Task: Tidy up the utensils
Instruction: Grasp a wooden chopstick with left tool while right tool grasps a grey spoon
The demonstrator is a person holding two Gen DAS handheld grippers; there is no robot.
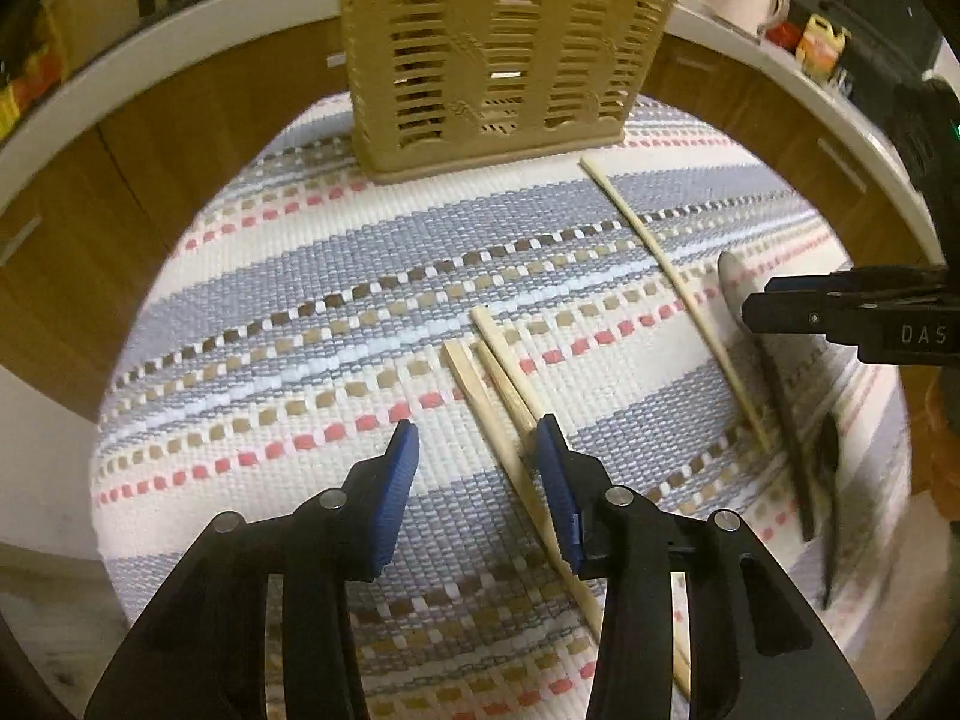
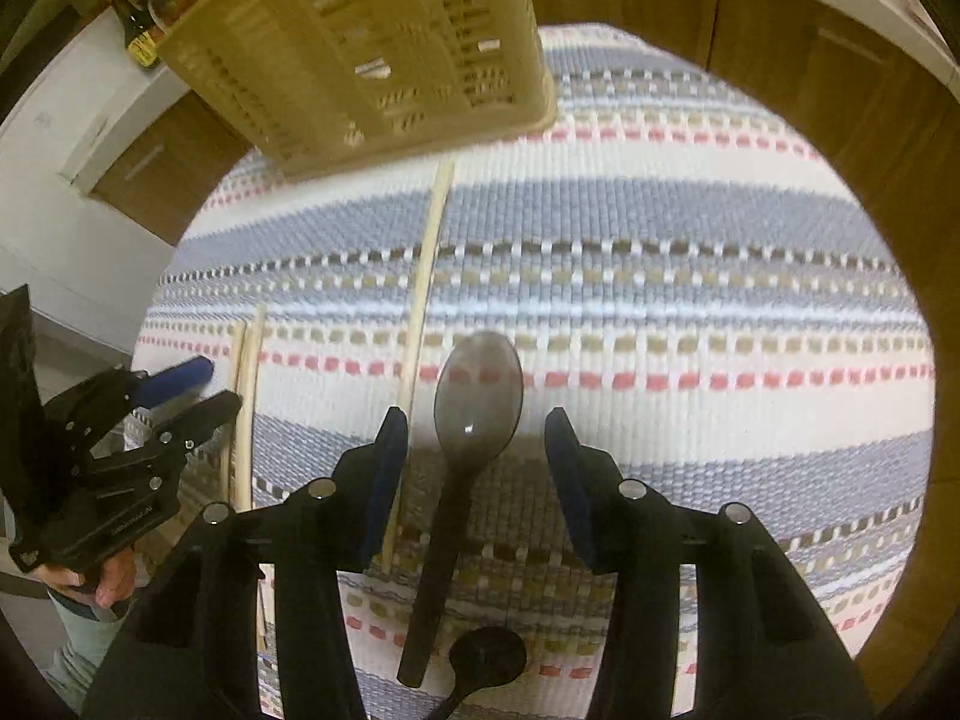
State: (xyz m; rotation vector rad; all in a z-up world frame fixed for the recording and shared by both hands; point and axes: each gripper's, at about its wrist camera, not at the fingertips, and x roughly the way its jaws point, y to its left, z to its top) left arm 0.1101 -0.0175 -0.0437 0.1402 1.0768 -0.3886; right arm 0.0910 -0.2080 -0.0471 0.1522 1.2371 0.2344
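Observation:
A tan slotted utensil holder (image 1: 504,54) (image 2: 372,48) stands at the far edge of a striped woven mat (image 1: 300,312). Three wooden chopsticks (image 1: 498,384) lie together on the mat. My left gripper (image 1: 477,438) hangs open just over them, its right pad close to the sticks. A single long chopstick (image 1: 672,288) (image 2: 423,300) lies apart to the right. A grey spoon (image 2: 477,396) rests on the mat with its bowl between the pads of my open right gripper (image 2: 475,420), which do not touch it. A black spoon (image 2: 486,657) lies nearer, partly cut off.
The mat (image 2: 660,210) covers a small round surface; beyond it are brown cabinet doors (image 1: 150,138) and a white counter (image 1: 180,30) with bottles (image 2: 144,42). A person's hand (image 2: 114,576) holds the left gripper (image 2: 201,393). The mat's left part holds nothing.

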